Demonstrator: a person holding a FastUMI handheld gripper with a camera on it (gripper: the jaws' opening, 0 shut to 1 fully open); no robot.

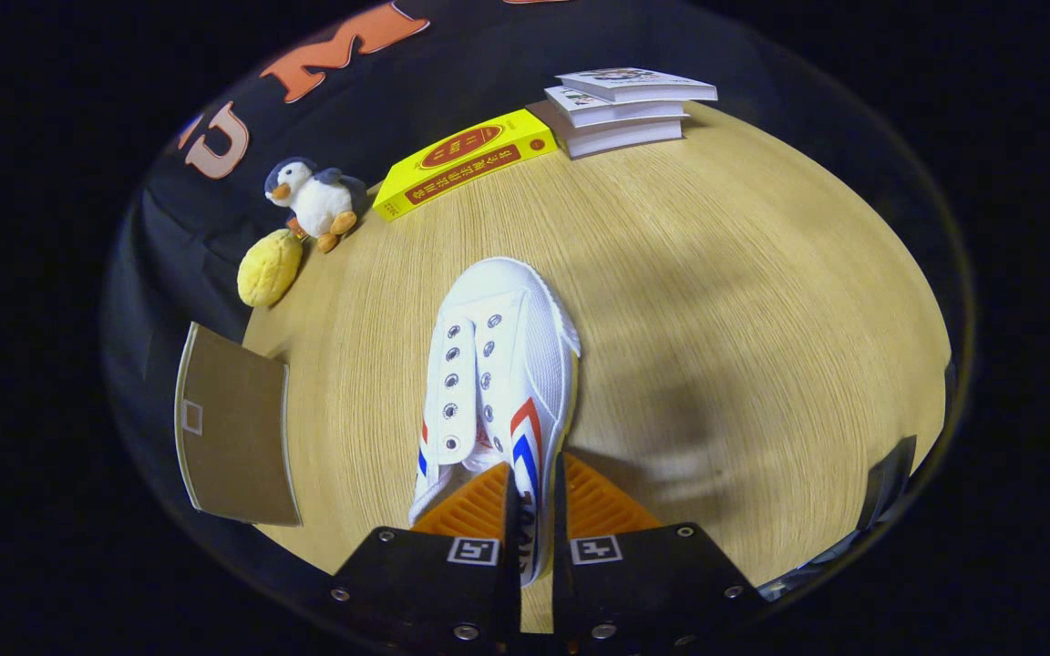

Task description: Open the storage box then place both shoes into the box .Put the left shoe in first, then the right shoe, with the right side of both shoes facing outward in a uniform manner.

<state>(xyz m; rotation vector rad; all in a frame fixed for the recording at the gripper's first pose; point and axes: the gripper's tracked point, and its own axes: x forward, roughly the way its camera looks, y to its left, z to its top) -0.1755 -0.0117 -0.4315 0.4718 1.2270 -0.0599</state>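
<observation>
A white canvas shoe point(498, 364) with red and blue stripes on its side hangs over the wooden table point(744, 301), toe pointing away from me. My gripper point(536, 510) is shut on the shoe's side wall near the heel, one finger inside the opening and one outside. The open flap of the storage box point(233, 428), a brown panel with a clear rim, juts in to the left of the shoe. The box's body is hidden.
At the table's far side lie a yellow book point(463, 162) and a stack of three white books point(625, 109). A plush penguin point(315, 200) and a yellow plush fruit point(270, 267) sit at the far left. A dark object point(885, 474) edges in at right.
</observation>
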